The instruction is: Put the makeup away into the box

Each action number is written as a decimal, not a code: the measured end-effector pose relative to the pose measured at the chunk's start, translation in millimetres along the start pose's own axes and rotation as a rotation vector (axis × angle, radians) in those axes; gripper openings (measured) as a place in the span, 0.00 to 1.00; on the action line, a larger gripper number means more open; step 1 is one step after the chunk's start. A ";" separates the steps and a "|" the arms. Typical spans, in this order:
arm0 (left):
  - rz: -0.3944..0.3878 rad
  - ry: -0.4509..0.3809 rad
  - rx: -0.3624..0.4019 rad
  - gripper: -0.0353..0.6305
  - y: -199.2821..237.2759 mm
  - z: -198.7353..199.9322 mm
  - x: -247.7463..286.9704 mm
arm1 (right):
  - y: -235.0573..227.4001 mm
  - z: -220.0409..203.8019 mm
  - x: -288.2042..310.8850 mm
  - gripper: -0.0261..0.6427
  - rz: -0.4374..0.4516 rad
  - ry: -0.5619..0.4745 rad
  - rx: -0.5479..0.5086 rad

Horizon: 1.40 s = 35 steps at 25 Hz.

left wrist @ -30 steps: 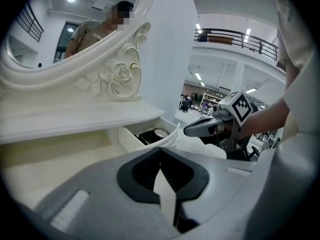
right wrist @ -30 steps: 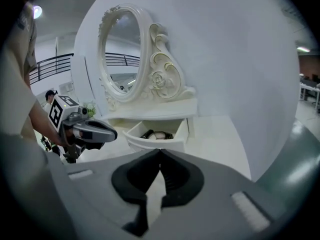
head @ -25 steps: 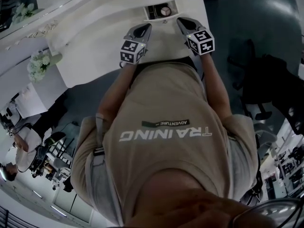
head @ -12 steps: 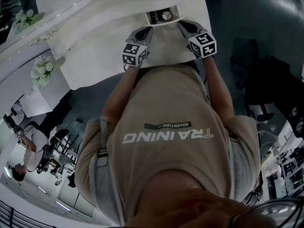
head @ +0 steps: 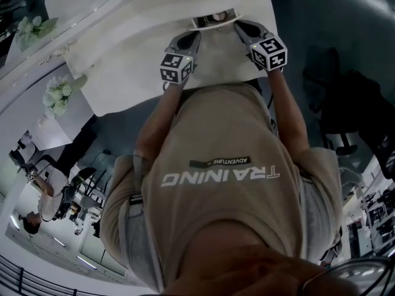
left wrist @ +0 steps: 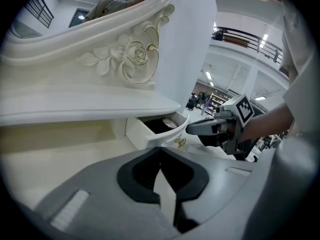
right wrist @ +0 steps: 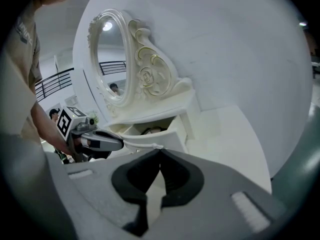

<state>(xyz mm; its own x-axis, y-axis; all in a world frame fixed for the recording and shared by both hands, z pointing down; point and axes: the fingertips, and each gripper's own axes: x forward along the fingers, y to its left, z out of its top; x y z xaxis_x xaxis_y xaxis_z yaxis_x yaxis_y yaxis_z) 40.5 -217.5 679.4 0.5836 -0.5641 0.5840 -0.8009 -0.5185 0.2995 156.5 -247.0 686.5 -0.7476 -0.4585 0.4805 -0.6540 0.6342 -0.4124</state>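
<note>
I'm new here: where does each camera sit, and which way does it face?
Head view: on the person's head, looking steeply down past shirt and forearms at the left tool and right tool beside the open drawer.
Left gripper view: on the left tool, along its shut jaws toward the drawer; shows the right tool.
Right gripper view: on the right tool, facing drawer and mirror; shows the left tool.
All share the drawer.

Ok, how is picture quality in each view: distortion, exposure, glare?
Head view: heavy fisheye bend, the white dresser top near washed out against a dark floor. Left gripper view: black round vignette, the left gripper fills the lower half, drawer in focus. Right gripper view: same vignette, a bright spot glares in the mirror.
</note>
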 end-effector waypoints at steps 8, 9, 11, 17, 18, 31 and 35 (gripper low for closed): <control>0.011 -0.011 -0.031 0.06 7.8 9.1 9.3 | -6.3 9.4 6.1 0.04 -0.012 -0.001 0.015; 0.012 -0.012 -0.032 0.06 8.3 9.6 10.3 | -7.2 9.8 6.5 0.04 -0.008 -0.002 0.017; 0.012 -0.015 -0.033 0.06 11.5 11.4 12.3 | -9.2 11.9 9.0 0.04 -0.006 -0.002 0.014; 0.031 -0.035 -0.043 0.06 16.3 16.1 14.7 | -11.7 15.8 12.8 0.05 -0.013 0.006 0.000; 0.036 -0.040 -0.043 0.06 16.9 18.0 16.0 | -13.3 17.5 13.2 0.04 -0.013 0.004 -0.001; 0.080 -0.084 -0.039 0.06 32.7 31.5 19.7 | -19.0 32.2 27.6 0.04 -0.071 0.041 -0.040; 0.077 -0.073 -0.041 0.06 41.5 31.1 20.4 | -19.0 35.8 33.8 0.04 -0.083 0.042 -0.026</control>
<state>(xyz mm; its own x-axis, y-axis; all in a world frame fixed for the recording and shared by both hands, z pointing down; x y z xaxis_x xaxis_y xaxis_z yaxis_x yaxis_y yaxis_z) 23.3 -270.5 680.3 0.5269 -0.6473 0.5508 -0.8478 -0.4461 0.2868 139.5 -296.8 682.8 -0.6850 -0.4841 0.5444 -0.7100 0.6110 -0.3501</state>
